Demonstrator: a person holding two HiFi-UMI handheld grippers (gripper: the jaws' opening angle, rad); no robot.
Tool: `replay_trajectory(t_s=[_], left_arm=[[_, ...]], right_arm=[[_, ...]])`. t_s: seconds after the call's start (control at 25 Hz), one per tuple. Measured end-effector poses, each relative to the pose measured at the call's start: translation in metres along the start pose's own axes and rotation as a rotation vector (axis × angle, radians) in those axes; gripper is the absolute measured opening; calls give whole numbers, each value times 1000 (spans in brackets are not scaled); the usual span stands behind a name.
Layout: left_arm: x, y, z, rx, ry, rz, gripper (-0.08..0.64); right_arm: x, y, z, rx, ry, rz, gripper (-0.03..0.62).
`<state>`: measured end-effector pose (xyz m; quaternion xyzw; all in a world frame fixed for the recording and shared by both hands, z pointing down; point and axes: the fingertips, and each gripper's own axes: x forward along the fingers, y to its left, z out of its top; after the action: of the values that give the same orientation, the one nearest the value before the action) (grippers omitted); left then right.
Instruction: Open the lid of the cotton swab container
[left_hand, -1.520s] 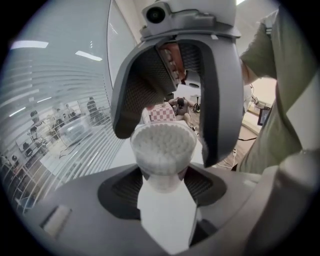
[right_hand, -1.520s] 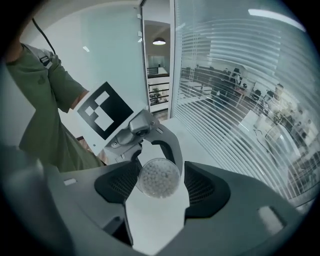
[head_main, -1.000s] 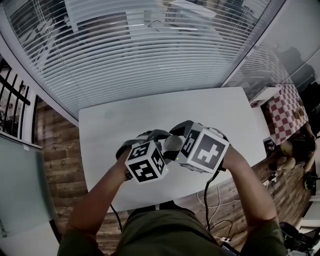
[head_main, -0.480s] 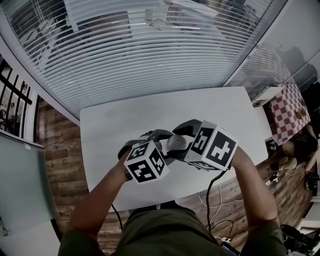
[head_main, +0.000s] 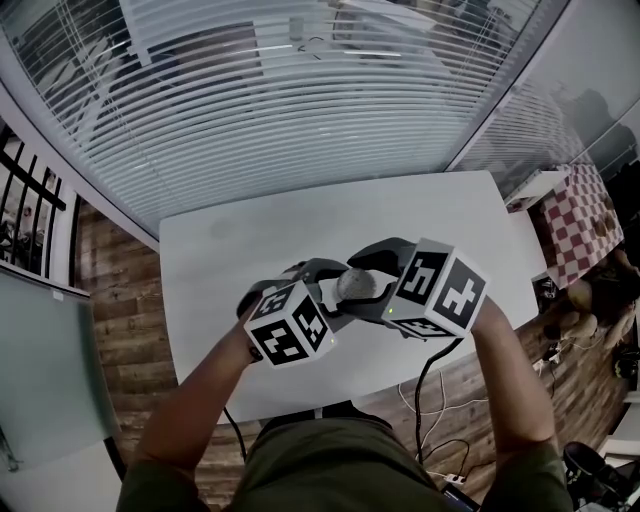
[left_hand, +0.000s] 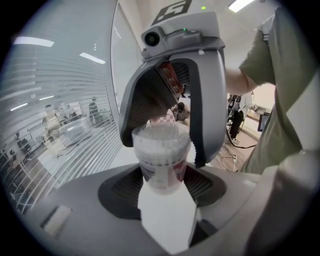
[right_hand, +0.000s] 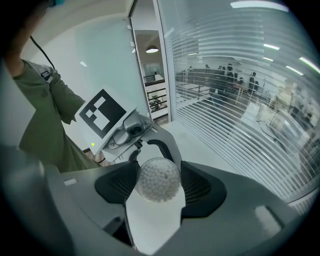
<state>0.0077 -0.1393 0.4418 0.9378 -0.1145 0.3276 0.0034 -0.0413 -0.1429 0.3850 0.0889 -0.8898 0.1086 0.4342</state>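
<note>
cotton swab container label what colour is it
Red and white, on the clear cotton swab container; clearest in the left gripper view.

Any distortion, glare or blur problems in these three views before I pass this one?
Head view: strong fisheye, blinds bow, picture dim. Left gripper view: dark vignette, ceiling lights flare, cotton swab container fairly sharp. Right gripper view: vignette too, lid in focus.
</note>
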Motion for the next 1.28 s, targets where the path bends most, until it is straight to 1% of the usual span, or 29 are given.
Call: replay_trajectory(t_s=[0.12,0.2,0.48,0.6,0.8,0.92,1.12,1.28], left_arm=[[0,0,2,-1,-6,1,259],[-1,1,3,2,-7,4,258],[-6,4,8,-23,-29,3,257],[-9,6,12,-29,-40,4,258],[-19,9,26,-45,-84,18,258],[-25,14,38,-37,-103,40,258],[-28,15,55,-33,-133,49,258],[-26,17,61,-31,-134,64,258]], right_arm=[[-3,-1,0,4,-30,12,273],[-6,-1,4,22,-68,30,272],[-25,-8,16,123,-264,103,272],[-39,-10,23,152,-402,132,272],[-76,-14,34,197,-707,164,272],[-96,-18,36,219,-851,181,273],[-121,-26,32,280,-1056,218,272],[-132,-34,24,348,-1161,240,273]])
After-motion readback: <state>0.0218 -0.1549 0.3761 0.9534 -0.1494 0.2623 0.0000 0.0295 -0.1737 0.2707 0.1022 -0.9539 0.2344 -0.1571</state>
